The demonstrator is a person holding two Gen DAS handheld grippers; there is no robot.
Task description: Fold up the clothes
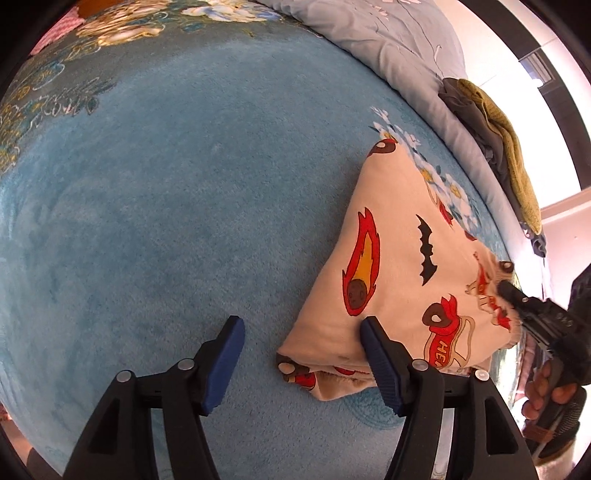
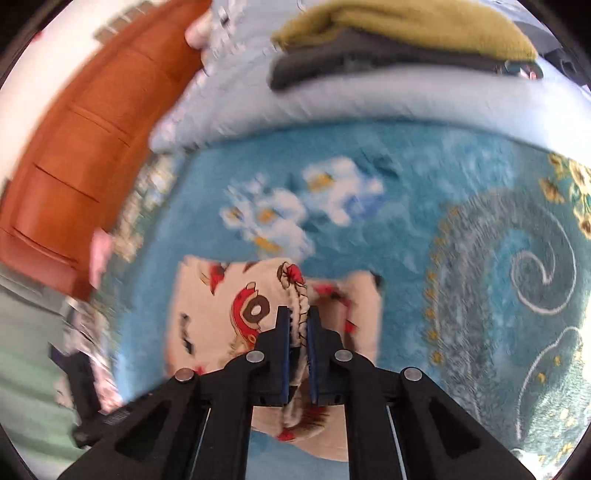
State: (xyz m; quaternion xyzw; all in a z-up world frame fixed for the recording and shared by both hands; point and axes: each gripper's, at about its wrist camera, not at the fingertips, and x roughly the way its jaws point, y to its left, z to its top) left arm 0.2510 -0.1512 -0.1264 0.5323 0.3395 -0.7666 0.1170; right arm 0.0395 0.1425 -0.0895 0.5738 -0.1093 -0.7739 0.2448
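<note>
A cream garment (image 1: 399,266) printed with red flames, bats and cartoon cars lies folded on the blue blanket (image 1: 177,184). My left gripper (image 1: 301,332) is open and empty, low over the blanket, its right finger at the garment's near left corner. My right gripper (image 1: 508,286) shows at the right of the left wrist view, pinching the garment's elastic edge. In the right wrist view my right gripper (image 2: 298,317) is shut on that gathered edge of the garment (image 2: 236,310) and holds it slightly raised. That view is motion-blurred.
A grey quilt (image 1: 399,48) lies bunched along the bed's far side. On it sit an olive knit garment (image 2: 406,26) and a dark grey one (image 2: 351,62), stacked. An orange wooden headboard (image 2: 74,147) stands at the left. The blanket has floral patterns (image 2: 288,206).
</note>
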